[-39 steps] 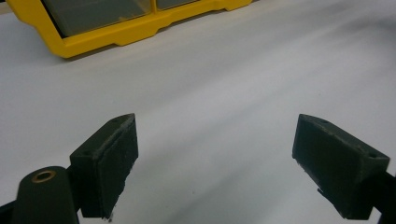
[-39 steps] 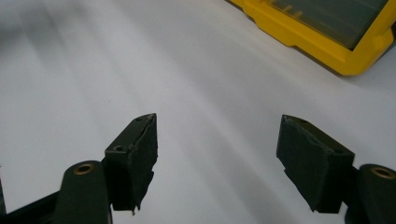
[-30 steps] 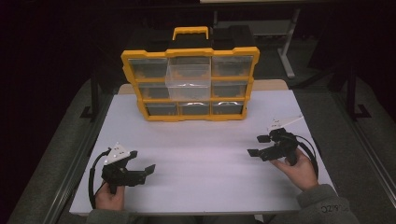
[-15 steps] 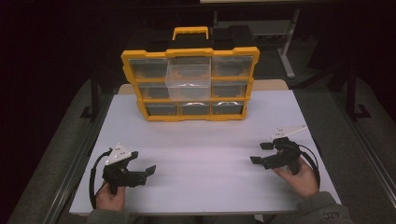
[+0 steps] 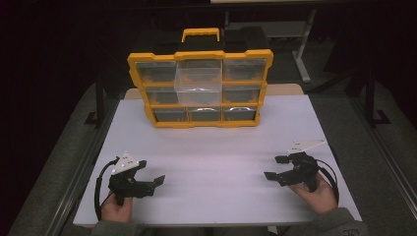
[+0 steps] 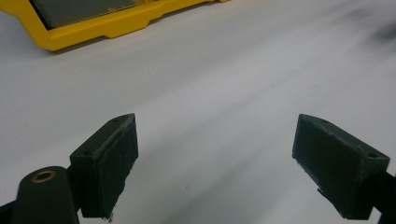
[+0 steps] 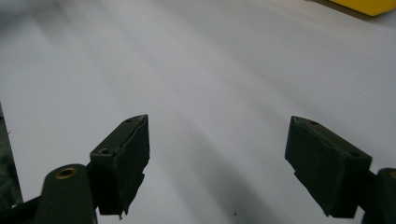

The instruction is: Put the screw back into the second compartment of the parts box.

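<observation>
Right now we hold both tools low over the white table (image 5: 211, 147), near its front edge and well apart from each other. Our left gripper (image 5: 153, 173) sits at the near left corner, and in the left gripper view its two black jaws stand wide apart with only bare tabletop between them; the fingertips (image 6: 108, 163) carry nothing. Our right gripper (image 5: 276, 167) sits at the near right, its grey three-cornered plate uppermost. Its jaws have just been opening, and the right gripper view shows them spread wide over plain white surface, with nothing between the pads (image 7: 125, 161).

Well beyond both hands, at the far middle of the table, stands the yellow organiser case (image 5: 200, 88), upright on its edge with its handle (image 5: 200, 34) on top and its clear-fronted compartments facing us in three rows of three. The clear drawer (image 5: 198, 86) in the middle column appears to stick out towards us from the upper two rows, though at this distance we cannot tell exactly which slot it belongs to. A corner of the yellow frame shows at the top left of the left gripper view (image 6: 107, 23), and a sliver of it at the top right of the right gripper view (image 7: 369, 4). Neither tool touches the case.
</observation>
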### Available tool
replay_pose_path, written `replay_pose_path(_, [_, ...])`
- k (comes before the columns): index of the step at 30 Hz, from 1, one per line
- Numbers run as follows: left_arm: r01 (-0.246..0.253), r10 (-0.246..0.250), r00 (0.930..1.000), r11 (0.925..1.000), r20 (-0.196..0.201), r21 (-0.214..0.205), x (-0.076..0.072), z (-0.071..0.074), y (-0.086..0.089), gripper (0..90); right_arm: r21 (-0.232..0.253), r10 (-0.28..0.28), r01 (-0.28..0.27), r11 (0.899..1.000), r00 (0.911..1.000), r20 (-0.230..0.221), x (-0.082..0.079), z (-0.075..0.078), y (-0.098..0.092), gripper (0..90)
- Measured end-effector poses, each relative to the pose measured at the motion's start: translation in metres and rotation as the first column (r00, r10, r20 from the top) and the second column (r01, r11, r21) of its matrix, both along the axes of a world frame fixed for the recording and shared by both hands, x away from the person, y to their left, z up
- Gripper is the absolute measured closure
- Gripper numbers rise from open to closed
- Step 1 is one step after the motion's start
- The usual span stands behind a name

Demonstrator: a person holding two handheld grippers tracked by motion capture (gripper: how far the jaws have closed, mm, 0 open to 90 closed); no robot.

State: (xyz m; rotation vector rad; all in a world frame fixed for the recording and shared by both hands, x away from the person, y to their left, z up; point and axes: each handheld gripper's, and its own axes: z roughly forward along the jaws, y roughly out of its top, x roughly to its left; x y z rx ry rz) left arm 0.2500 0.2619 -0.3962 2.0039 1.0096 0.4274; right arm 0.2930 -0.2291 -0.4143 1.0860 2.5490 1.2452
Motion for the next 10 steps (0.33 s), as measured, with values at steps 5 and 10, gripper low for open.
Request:
replay_pose_path(5, [-0.001,0.001,1.0000,0.9999,0.008,-0.013,0.0001,-0.0006,-0.0012,13.9,0.015,0.002,-0.003,1.000,0.9999,0.016,-0.0049,0.0017,-0.0028,19.2])
replay_pose_path(10, [0.008,-0.008,0.9999,1.0000,0.009,-0.003,0.0008,-0.0005,-0.0025,13.9,0.020,0.004,-0.005,1.000,0.9999,0.014,-0.0067,0.0002,-0.0030,18.7])
